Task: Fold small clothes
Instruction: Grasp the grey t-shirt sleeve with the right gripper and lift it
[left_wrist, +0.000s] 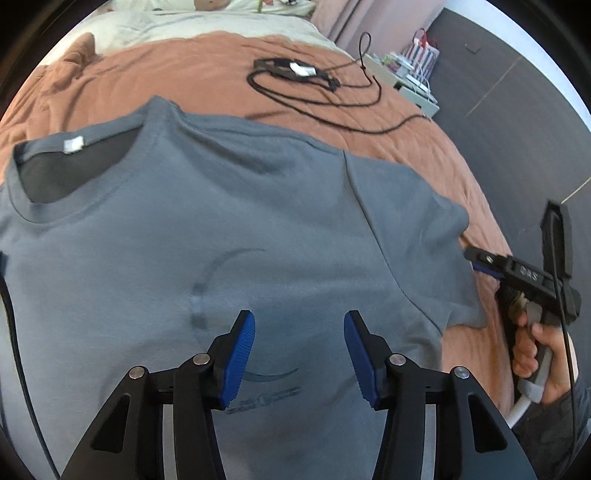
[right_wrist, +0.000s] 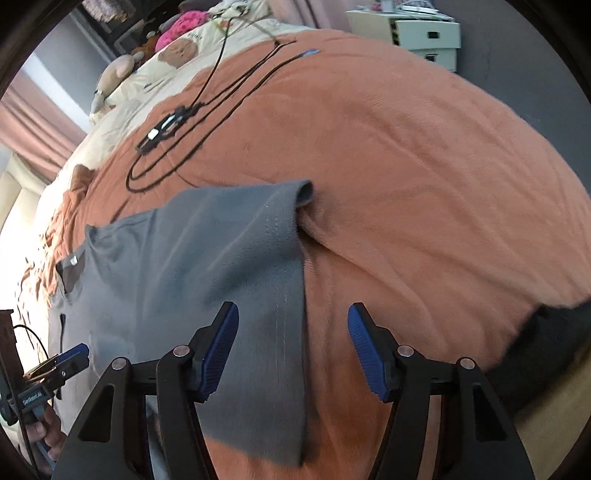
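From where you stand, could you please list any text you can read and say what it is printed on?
"DAS": on the body of the right claw, partly blurred, so uncertain.
Print on the grey T-shirt chest: too blurred to read.
White neck tag: nothing legible.
Lettering on the left claw body: too small to read.

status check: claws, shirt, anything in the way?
Left claw open over the shirt chest; right claw open, straddling the sleeve hem. Grey T-shirt flat, front up, unfolded, on the orange blanket. Black cable lies beyond the collar, clear of the shirt.
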